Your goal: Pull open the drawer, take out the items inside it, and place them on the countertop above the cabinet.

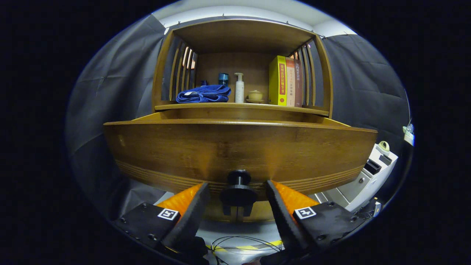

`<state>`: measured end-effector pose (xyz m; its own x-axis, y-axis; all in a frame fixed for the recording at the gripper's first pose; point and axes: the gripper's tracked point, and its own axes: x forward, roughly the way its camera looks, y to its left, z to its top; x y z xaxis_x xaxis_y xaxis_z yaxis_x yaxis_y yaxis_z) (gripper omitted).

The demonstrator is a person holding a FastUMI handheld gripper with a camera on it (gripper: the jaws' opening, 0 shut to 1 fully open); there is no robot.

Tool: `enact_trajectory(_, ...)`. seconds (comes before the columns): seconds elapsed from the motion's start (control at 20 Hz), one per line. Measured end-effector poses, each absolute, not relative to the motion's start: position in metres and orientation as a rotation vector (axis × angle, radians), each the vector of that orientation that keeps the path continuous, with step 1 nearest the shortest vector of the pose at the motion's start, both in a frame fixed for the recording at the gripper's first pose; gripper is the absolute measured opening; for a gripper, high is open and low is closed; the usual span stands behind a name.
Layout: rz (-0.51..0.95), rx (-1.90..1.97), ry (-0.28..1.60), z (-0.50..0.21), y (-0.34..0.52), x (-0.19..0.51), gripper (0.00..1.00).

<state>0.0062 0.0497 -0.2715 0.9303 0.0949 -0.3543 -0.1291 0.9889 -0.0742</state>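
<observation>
**Gripper lined up on drawer knob, pull not yet made**

Gripper [238,189] sat w/ fingers spread wide, one each side of the dark round knob [238,191] on the drawer front [235,151]. Knob lay between the fingertips, w/ a visible gap both sides, so nothing was gripped yet. The drawer front looked to stand a little proud of the cabinet [243,70], w/ a strip of side rail showing behind its top edge, but how far out it was I couldn't tell. Contents hidden behind the front panel.

Countertop [241,106] above carried a folded blue towel [203,94], a white pump bottle [239,88], a small lidded ceramic pot [255,96] and upright books [285,81]; free space looked scarce, mostly along the front lip.

Step in hand, by my read: the 1st one, getting hold of the knob. Next move would call for closing both fingers on the knob stem, then a straight pull back twd the camera, kept level so the drawer didn't bind. After that, items could be seen & picked.
</observation>
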Motion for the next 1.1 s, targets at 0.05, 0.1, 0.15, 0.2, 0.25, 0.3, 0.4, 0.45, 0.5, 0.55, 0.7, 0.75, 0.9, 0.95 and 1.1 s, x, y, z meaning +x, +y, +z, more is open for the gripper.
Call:
enact_trajectory(0.05, 0.111, -0.094, 0.347, -0.266, 0.048, 0.006, 0.99)
enact_trajectory(0.1, 0.11, -0.086, 0.336, -0.259, 0.047, 0.006, 0.99)
enact_trajectory(0.15, 0.11, -0.078, 0.323, -0.25, 0.047, 0.006, 0.99)
enact_trajectory(0.2, 0.109, -0.071, 0.309, -0.242, 0.045, 0.006, 0.99)
enact_trajectory(0.25, 0.108, -0.07, 0.292, -0.232, 0.042, 0.005, 0.99)
enact_trajectory(0.3, 0.104, -0.069, 0.273, -0.221, 0.039, 0.005, 0.99)
enact_trajectory(0.4, 0.102, -0.059, 0.229, -0.195, 0.036, 0.005, 0.99)
enact_trajectory(0.45, 0.102, -0.053, 0.207, -0.18, 0.034, 0.008, 0.99)
enact_trajectory(0.5, 0.101, -0.043, 0.181, -0.163, 0.032, 0.01, 0.99)
enact_trajectory(0.55, 0.1, -0.032, 0.155, -0.144, 0.029, 0.014, 0.99)
enact_trajectory(0.7, 0.098, -0.033, 0.091, -0.091, 0.021, 0.036, 0.99)
enact_trajectory(0.75, 0.099, -0.041, 0.084, -0.075, 0.02, 0.045, 0.99)
enact_trajectory(0.9, 0.184, 0.013, 0.081, -0.037, 0.046, 0.074, 0.99)
enact_trajectory(0.95, 0.205, 0.044, 0.113, -0.034, 0.054, 0.083, 0.99)
enact_trajectory(1.1, 0.209, 0.058, 0.27, -0.053, 0.059, 0.119, 0.99)
